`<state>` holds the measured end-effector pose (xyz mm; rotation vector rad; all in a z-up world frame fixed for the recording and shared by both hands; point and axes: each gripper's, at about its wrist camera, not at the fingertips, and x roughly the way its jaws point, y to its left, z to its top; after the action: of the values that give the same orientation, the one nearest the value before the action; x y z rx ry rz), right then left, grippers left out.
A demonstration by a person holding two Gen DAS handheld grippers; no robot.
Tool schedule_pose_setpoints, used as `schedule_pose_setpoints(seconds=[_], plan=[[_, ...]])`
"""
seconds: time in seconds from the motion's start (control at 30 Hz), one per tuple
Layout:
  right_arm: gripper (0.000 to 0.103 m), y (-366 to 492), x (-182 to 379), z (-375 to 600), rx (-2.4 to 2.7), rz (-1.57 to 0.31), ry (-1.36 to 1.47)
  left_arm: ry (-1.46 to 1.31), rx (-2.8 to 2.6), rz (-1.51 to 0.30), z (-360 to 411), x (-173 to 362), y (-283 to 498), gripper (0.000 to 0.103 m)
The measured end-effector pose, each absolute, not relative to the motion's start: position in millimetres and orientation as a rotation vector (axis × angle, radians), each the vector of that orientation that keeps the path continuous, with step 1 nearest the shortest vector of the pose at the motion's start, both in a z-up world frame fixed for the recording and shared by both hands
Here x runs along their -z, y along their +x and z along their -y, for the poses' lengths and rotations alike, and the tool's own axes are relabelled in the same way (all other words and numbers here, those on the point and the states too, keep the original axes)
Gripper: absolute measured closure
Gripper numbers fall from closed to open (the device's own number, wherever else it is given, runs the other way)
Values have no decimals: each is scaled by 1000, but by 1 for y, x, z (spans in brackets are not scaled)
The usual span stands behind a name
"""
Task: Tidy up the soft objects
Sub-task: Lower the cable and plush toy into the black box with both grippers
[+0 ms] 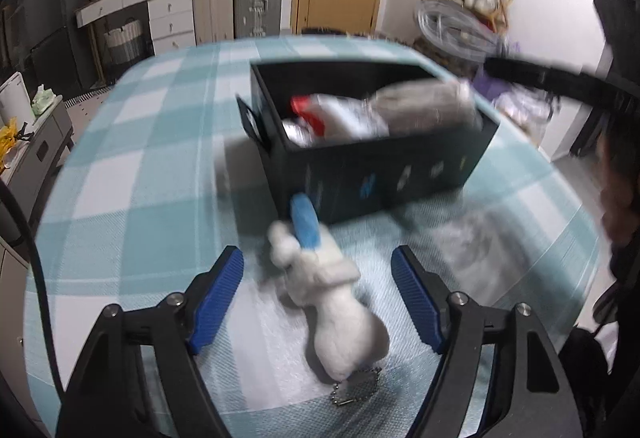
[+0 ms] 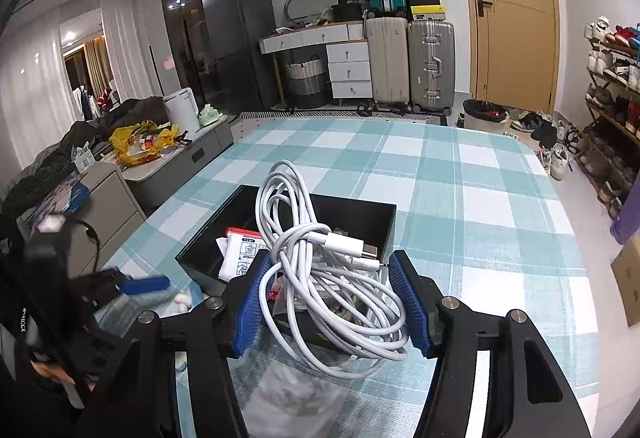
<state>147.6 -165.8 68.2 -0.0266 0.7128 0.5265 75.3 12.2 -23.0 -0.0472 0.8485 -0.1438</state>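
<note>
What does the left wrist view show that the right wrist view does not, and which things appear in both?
Only the left wrist view shows the whole white plush toy, lying on the cloth between the open fingers of the left hand-held gripper, with a bead chain at its end.

Only the right wrist view shows the coiled white cable held in the right hand-held gripper, and the fridge.

Both show the black box, the checked tablecloth, the suitcases and the door.
</note>
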Motion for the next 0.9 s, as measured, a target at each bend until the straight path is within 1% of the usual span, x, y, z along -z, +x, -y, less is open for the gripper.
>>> schedule_pose_setpoints(seconds=[0.03, 0.07, 0.13, 0.27, 0.4, 0.6, 0.77, 0.9], plan=[[43, 148, -68, 166, -527, -713, -28, -36, 143, -862, -9, 27, 76, 43], [43, 148, -68, 166, -528, -714, -27, -22, 141, -880, -7, 31, 76, 59], [43, 148, -67, 165, -528, -715, -28, -1, 147, -874, -5, 30, 73, 72], [43, 149, -67, 166, -529, -713, -26, -38, 157, -816, -10, 13, 61, 73], [43, 149, -67, 165, -530, -709, -29, -59, 163, -737, -14, -16, 52, 73], [43, 154, -66, 158, -532, -714, -58, -50, 175, -638, -17, -54, 71, 73], [43, 161, -64, 148, -529, -718, -98, -40, 191, -630, -16, -60, 101, 73], [43, 171, -60, 142, -509, -726, -136, -41, 193, -647, -12, -54, 123, 73]])
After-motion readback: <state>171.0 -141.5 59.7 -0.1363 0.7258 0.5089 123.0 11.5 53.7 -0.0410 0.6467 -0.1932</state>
